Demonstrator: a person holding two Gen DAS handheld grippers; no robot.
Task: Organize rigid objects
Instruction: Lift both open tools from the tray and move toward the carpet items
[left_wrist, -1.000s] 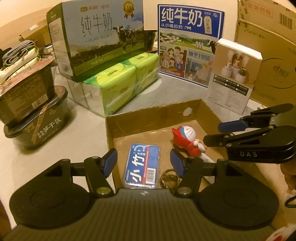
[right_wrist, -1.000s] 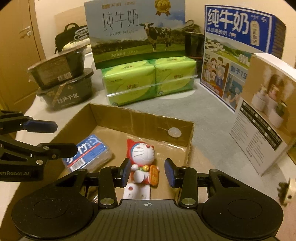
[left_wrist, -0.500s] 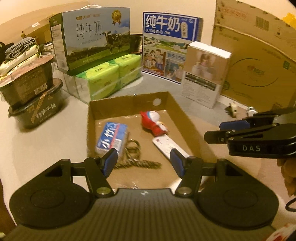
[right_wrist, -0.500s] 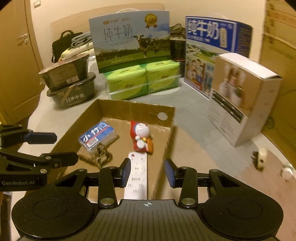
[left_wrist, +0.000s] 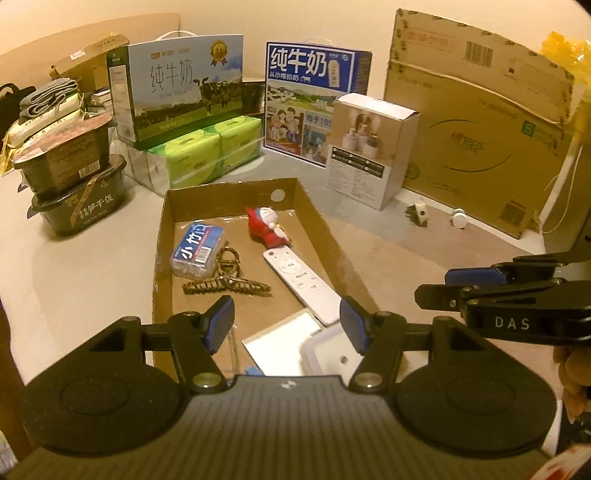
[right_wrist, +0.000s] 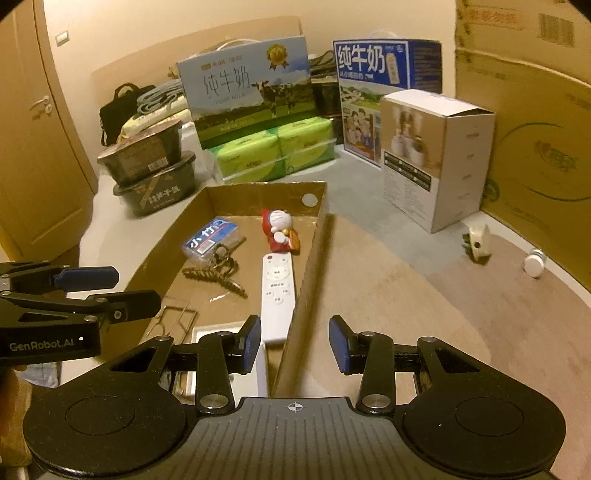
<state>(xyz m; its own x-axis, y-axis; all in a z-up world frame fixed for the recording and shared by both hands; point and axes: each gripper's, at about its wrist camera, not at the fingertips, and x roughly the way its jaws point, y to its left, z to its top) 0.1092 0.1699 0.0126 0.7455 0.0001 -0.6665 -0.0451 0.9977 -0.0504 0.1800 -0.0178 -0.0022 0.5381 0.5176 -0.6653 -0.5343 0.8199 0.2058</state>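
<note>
A shallow cardboard tray (left_wrist: 325, 229) (right_wrist: 314, 236) holds a blue toothpick box (left_wrist: 197, 249) (right_wrist: 214, 238), a red Doraemon figure (left_wrist: 267, 227) (right_wrist: 279, 229), a white remote (left_wrist: 303, 284) (right_wrist: 277, 291), a brown hair claw (left_wrist: 225, 284) (right_wrist: 214, 275), and white flat items (left_wrist: 280, 339) at its near end. My left gripper (left_wrist: 286, 325) is open and empty above the tray's near end. My right gripper (right_wrist: 293, 345) is open and empty over the tray's right wall. Each gripper shows at the other view's side (left_wrist: 436, 288) (right_wrist: 136, 291).
Two milk cartons (left_wrist: 181, 99) (left_wrist: 314, 107), green tissue packs (left_wrist: 207, 155), stacked black food bowls (left_wrist: 74, 177), a white product box (left_wrist: 369, 162) and a big cardboard box (left_wrist: 480, 129) ring the tray. A small white plug (right_wrist: 476, 243) and a small white cap (right_wrist: 533, 262) lie on the mat at right.
Both grippers have pulled back and up from the tray. More of the tray shows: remote, hair claw and white items. Both stay open and empty.
</note>
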